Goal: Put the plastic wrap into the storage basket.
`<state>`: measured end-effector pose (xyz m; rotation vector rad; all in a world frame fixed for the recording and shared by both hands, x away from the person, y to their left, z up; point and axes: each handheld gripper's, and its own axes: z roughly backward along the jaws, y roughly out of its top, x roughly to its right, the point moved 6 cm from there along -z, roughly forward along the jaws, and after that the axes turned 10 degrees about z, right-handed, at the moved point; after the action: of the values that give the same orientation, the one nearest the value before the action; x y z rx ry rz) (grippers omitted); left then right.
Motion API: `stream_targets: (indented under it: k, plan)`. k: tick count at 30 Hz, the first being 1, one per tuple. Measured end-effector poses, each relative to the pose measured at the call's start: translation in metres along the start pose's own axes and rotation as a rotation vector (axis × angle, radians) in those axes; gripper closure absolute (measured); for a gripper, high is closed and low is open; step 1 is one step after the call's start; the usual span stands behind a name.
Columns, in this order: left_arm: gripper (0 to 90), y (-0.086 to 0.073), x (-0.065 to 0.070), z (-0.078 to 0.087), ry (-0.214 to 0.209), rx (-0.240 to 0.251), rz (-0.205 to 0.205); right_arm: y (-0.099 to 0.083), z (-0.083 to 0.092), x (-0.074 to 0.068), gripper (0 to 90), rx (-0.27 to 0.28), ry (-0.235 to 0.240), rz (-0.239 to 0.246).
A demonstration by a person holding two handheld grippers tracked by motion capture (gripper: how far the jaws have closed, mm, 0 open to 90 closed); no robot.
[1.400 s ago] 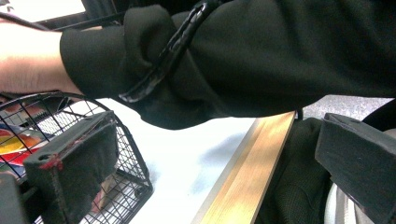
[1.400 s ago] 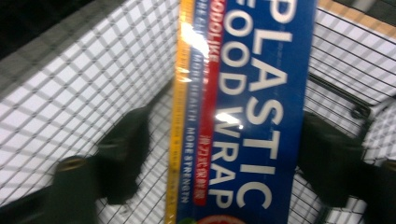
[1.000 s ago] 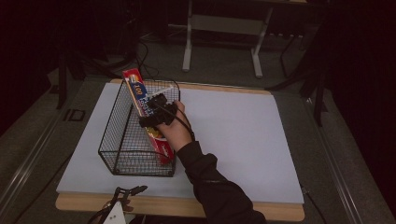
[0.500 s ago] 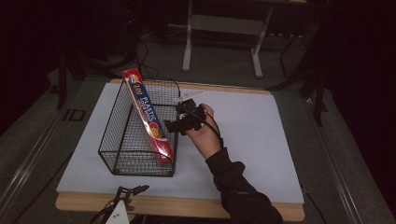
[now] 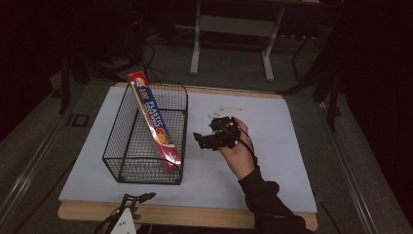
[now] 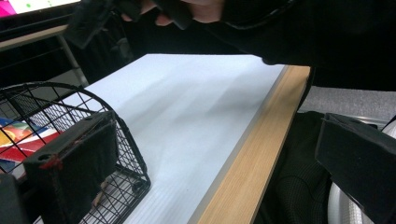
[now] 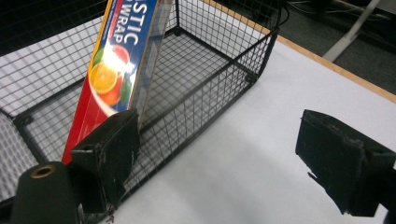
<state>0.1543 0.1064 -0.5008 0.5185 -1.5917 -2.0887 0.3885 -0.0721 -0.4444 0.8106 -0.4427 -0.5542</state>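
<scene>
Right hand [image 5: 239, 155] comes in from the bottom edge, forearm angled up-left over the white table [image 5: 272, 146], sleeve dark. Right gripper [image 5: 202, 140] hangs just beside the wire basket [image 5: 127, 168], on its right, jaws pointed toward it, spread wide with nothing between them. In the right gripper view both black jaws frame bare table and the basket's corner. Left gripper [image 5: 141, 197] sits low at the table's near wooden edge, in front of the basket; jaws look wide and empty in the left gripper view, though the high view is too dark there to confirm. Plastic wrap box [image 5: 155, 122] stands tilted inside the basket, lower end in the near right corner, top leaning over the far left rim. Beyond the table, a metal stand [image 5: 233, 29] on the floor.
</scene>
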Motion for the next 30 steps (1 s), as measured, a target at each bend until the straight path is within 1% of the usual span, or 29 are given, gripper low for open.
stream_targets:
  k: [4,11,13,14,15,17,18,19,21,23,26,28,30]
  plan:
    - [0.1,0.0,0.0,-0.001,0.002,-0.002,-0.001,-0.015,0.008,0.003,13.6,0.011,0.009,0.016]
    - [0.1,-0.001,0.001,-0.001,0.002,-0.004,0.001,-0.042,0.019,0.006,13.5,0.016,0.027,0.022]
    - [0.1,-0.001,0.0,-0.001,0.004,-0.004,0.0,-0.05,0.023,0.008,13.5,0.015,0.024,0.024]
    - [0.0,-0.001,0.0,-0.001,0.004,-0.004,0.0,-0.05,0.023,0.008,13.5,0.015,0.024,0.024]
    - [0.1,-0.001,0.0,-0.001,0.004,-0.007,0.0,-0.061,0.027,0.011,13.5,0.003,0.014,0.013]
    - [0.1,-0.001,0.0,-0.001,0.003,-0.008,-0.001,-0.067,0.03,0.013,13.6,-0.003,0.013,0.008]
    - [0.1,-0.001,0.0,-0.001,0.003,-0.008,-0.001,-0.071,0.032,0.014,13.9,-0.004,0.005,0.008]
    - [0.1,-0.001,0.0,-0.002,0.002,-0.009,-0.001,-0.077,0.034,0.016,14.1,-0.006,0.0,-0.003]
    - [0.1,-0.001,0.0,-0.002,0.003,-0.008,-0.001,-0.085,0.037,0.017,14.0,-0.009,0.008,-0.022]
    - [0.1,-0.001,0.001,-0.002,0.002,-0.009,0.0,-0.093,0.039,0.018,14.0,-0.018,-0.007,-0.022]
    - [0.1,-0.001,0.001,-0.002,0.002,-0.01,0.0,-0.101,0.041,0.019,14.0,-0.032,-0.009,-0.023]
    - [0.1,-0.001,0.0,-0.002,0.002,-0.009,0.0,-0.109,0.045,0.019,14.0,-0.029,-0.005,-0.038]
    - [0.1,-0.001,0.001,-0.002,0.002,-0.011,-0.001,-0.113,0.047,0.018,13.9,-0.03,-0.004,-0.033]
